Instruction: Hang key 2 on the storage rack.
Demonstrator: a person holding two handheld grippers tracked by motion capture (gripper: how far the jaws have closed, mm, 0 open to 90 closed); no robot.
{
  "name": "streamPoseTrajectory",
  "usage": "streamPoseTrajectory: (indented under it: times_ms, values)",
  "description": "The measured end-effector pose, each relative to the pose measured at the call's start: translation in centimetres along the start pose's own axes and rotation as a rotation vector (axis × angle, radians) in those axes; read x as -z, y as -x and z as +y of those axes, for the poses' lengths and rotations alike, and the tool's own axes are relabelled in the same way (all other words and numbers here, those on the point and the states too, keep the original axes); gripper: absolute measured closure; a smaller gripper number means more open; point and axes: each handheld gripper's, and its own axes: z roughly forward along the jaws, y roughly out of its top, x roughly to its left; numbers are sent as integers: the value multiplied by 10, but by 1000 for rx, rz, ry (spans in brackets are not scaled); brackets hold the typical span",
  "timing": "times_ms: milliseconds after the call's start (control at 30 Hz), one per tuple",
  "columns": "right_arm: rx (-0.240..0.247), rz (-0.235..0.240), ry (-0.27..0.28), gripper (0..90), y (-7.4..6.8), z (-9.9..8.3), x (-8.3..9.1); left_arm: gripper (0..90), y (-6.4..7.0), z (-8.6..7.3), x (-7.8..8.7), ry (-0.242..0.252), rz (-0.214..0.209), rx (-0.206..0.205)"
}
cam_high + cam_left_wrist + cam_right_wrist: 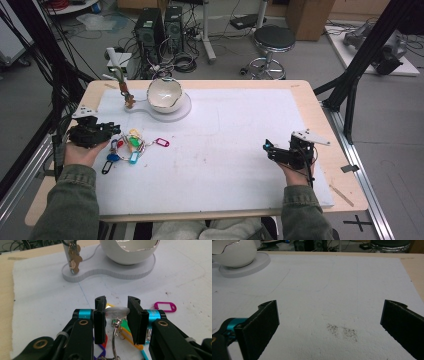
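Gripping a pale, translucent oval key tag between its two black jaws, the left gripper sits low at the near-left of the white egg-shaped ceramic bowl. The jaws are closed to a narrow gap, pinching the tag by its two ends. A metal split ring hangs from the tag, leading down into a bunch of coloured plastic key tags lying on the white foam board, just in front of the bowl's flat white stand. A magenta tag lies at the bunch's edge, on the side away from the left gripper.

Judging by this, the grasp is made, but the bunch looks not yet lifted clear; carrying it on, perhaps to the bowl or to the small post beside the bowl where brownish keys already hang, is left.

The left hand cups its gripper from below, forearm resting near the table edge. The right gripper rests well to the right of the bowl, jaws spread wide, holding nothing.
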Motion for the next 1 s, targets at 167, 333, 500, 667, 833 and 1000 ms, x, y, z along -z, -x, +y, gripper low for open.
streamPoseTrajectory:
  times_ms: [167,333,500,667,833,1000]
  values:
    - [-1,4,1,9,1,0,0,689,-2,10,5,15,6,-4]
    - [-8,3,0,9,2,0,0,689,-4,20,12,30,2,-6]
    - [-14,7,-4,8,1,0,0,689,-5,32,16,35,14,-20]
    - [-19,6,-3,8,2,0,0,689,-9,42,21,48,20,-15]
    - [-29,9,-5,8,3,0,1,689,-13,50,26,56,30,-16]
    - [-30,10,-3,8,3,0,1,689,-18,61,33,75,43,-20]
